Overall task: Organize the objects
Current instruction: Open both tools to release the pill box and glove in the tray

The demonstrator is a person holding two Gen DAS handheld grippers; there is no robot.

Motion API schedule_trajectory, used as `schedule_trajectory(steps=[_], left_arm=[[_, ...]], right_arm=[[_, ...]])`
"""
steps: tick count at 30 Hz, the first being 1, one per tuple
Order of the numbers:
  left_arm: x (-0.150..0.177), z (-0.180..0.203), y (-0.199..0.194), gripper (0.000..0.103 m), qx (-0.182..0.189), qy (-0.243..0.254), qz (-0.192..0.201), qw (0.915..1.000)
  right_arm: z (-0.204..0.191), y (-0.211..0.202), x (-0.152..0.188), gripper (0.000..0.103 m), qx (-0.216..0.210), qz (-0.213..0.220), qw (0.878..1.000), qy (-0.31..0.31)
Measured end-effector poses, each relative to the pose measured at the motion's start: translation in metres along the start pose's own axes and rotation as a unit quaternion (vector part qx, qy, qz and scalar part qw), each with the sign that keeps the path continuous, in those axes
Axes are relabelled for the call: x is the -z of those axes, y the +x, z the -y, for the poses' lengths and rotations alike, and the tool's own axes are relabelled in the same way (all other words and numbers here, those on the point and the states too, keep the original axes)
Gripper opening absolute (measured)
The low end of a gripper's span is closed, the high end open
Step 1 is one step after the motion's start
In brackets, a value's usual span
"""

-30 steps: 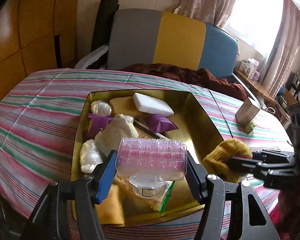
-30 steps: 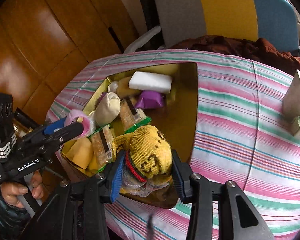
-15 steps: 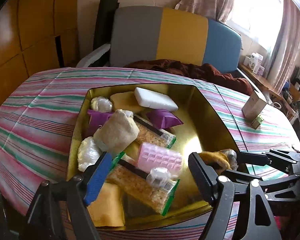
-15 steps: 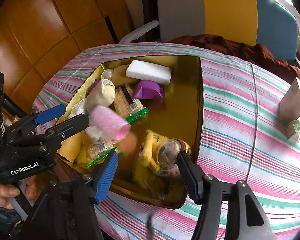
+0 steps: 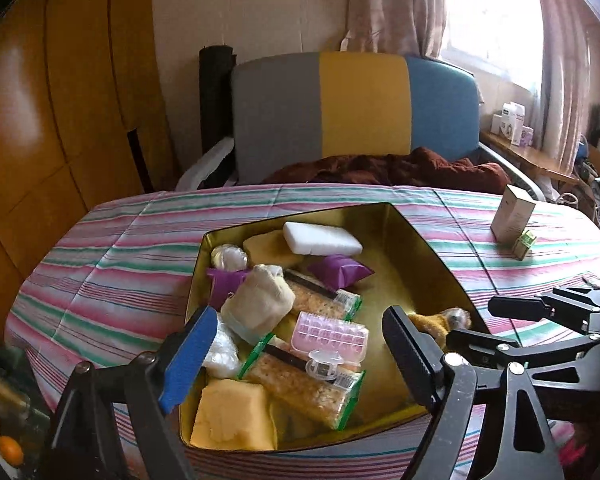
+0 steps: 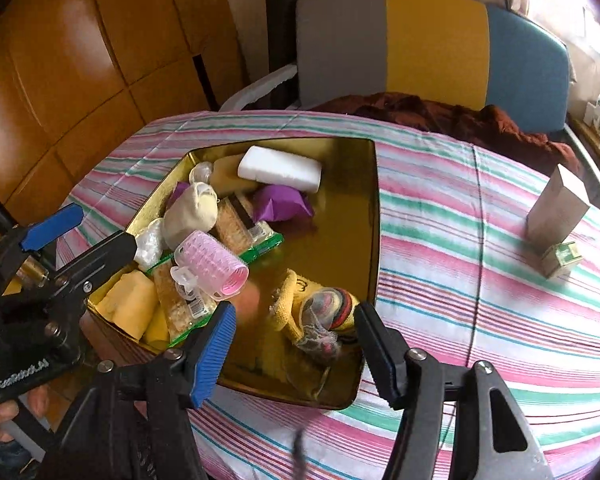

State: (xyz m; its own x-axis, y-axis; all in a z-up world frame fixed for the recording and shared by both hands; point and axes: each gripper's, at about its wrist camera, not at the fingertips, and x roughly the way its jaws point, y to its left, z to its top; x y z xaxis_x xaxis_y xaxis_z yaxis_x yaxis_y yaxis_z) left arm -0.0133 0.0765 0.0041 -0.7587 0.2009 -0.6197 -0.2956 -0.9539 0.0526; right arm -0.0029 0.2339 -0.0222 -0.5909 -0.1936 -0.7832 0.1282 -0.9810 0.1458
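**Both grippers empty over the tin**

Left gripper (image 5: 296, 344) hangs over the tin (image 5: 428, 248), jaws opening, nothing between them. The pink roller (image 5: 332, 338) lies below on the cracker packs (image 5: 300, 384), resting on its side, ribbed and translucent with a clear clip. Right gripper (image 6: 296, 344) stands apart too, pads off the yellow sock (image 6: 300, 300), which sits slumped in the tin's near corner, netting spilling from its striped cuff. Looks like both are placed where they belong. Two boxes (image 6: 556, 208) wait on the cloth.
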Motion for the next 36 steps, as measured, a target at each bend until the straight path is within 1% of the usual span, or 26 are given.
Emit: schedule_trajectory(steps=[13,22,29,36], left_arm=[[-0.010,0.018,-0.028,0.085,-0.016,0.037,0.042,0.9983],[-0.010,0.029,-0.033,0.085,-0.015,0.054,0.045,0.9974],[-0.010,0.039,-0.032,0.085,-0.012,0.069,0.042,0.9966],[-0.011,0.050,-0.028,0.085,-0.009,0.083,0.036,0.9958]], right_arm=[[0.010,-0.016,-0.002,0.063,0.014,0.022,1.000,0.014],[0.029,-0.025,-0.005,0.062,0.030,0.031,0.999,0.029],[0.056,-0.030,-0.008,0.062,0.050,0.035,0.997,0.052],[0.099,-0.041,-0.013,0.062,0.080,0.043,0.992,0.091]])
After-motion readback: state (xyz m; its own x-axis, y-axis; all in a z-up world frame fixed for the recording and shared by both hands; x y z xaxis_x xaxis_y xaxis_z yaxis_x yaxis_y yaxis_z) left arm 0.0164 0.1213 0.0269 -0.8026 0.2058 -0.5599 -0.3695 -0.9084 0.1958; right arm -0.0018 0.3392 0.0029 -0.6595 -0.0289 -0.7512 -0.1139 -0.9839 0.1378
